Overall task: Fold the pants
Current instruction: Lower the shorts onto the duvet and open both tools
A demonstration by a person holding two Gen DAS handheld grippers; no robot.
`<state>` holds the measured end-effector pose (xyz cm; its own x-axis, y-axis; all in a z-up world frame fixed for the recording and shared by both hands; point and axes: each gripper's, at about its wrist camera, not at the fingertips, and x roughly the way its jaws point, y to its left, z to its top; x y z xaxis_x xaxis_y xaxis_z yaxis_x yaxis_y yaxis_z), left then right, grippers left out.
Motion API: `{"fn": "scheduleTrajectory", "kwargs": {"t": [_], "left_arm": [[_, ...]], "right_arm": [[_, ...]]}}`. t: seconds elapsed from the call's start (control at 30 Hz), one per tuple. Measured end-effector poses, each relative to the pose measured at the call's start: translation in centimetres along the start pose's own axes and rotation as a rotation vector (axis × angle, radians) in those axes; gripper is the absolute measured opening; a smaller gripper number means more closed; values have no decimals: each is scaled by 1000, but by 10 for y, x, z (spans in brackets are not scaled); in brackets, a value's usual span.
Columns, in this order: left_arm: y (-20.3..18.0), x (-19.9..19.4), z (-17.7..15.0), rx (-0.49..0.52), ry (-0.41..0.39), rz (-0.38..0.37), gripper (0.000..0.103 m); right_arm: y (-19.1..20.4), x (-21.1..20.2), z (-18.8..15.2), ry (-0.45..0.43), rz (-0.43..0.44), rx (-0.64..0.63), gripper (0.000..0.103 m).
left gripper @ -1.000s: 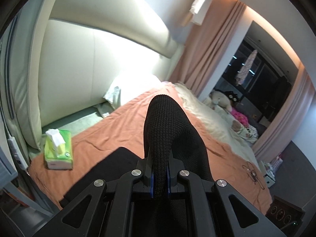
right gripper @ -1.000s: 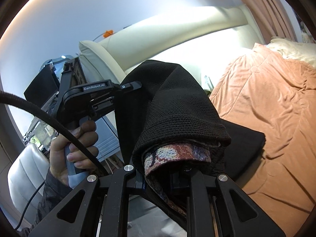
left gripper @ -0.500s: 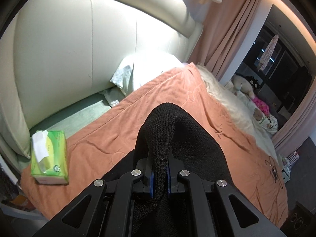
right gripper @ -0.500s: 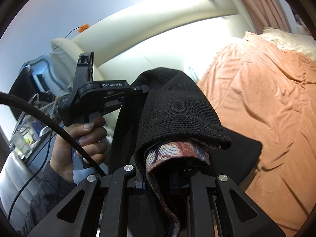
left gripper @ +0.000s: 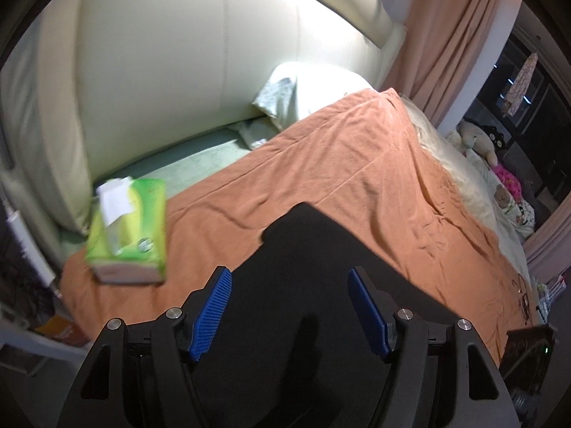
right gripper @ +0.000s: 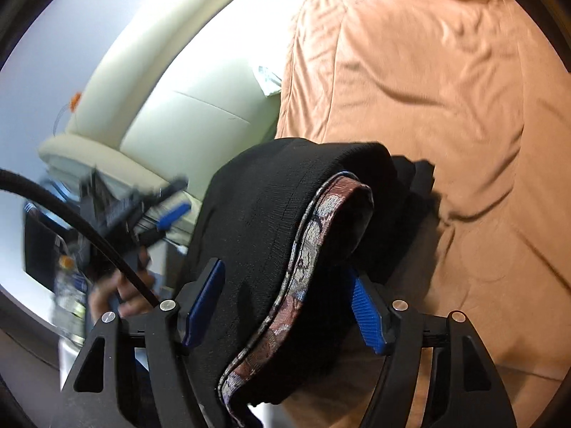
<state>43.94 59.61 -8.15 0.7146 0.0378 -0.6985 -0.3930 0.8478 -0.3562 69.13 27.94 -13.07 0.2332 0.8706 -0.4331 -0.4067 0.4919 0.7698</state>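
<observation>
The black knit pants (left gripper: 314, 285) lie flat on the orange bedspread (left gripper: 357, 178) under my left gripper (left gripper: 289, 306), which is open with blue pads wide apart and nothing between them. In the right wrist view the pants (right gripper: 271, 235) bulge up between the spread jaws of my right gripper (right gripper: 285, 306), with the patterned waistband (right gripper: 314, 235) showing; the open pads do not clamp the cloth. The left gripper (right gripper: 157, 214) shows blurred at the left of that view, held in a hand.
A green tissue box (left gripper: 128, 228) stands on the bed's near left corner. A cream padded headboard (left gripper: 178, 71) and white pillow (left gripper: 307, 92) are behind. Soft toys (left gripper: 478, 139) lie at the far right. The bed's edge runs below the tissue box.
Both grippers have opened and let go of the pants. The left end of the pants has dropped flat onto the bedspread. Both cameras have tilted down toward the bed.
</observation>
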Motion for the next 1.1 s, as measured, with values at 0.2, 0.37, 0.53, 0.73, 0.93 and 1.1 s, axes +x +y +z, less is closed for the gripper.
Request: {"fn": "scheduleTrajectory", "kwargs": {"t": [0.2,0.37,0.53,0.73,0.93,1.1], "left_arm": [[41,-32,-36,-82,-6,30,70],[69,-41,-67,-136,15,52,70],[91,-40,-86,-208,7,63,70],[96,-27,-94,-243,4,42,66],[79,-24,-81,-169,-23,87,16],[77,-28,-67,-158,-54,134,10]], "right_arm": [[1,15,5,29,92,56,67],[9,33,11,43,120,71,67],[3,43,20,53,128,73,67],[-14,38,25,46,101,34,64],[-21,29,28,-2,94,63,63],[-43,21,46,-42,105,150,60]]}}
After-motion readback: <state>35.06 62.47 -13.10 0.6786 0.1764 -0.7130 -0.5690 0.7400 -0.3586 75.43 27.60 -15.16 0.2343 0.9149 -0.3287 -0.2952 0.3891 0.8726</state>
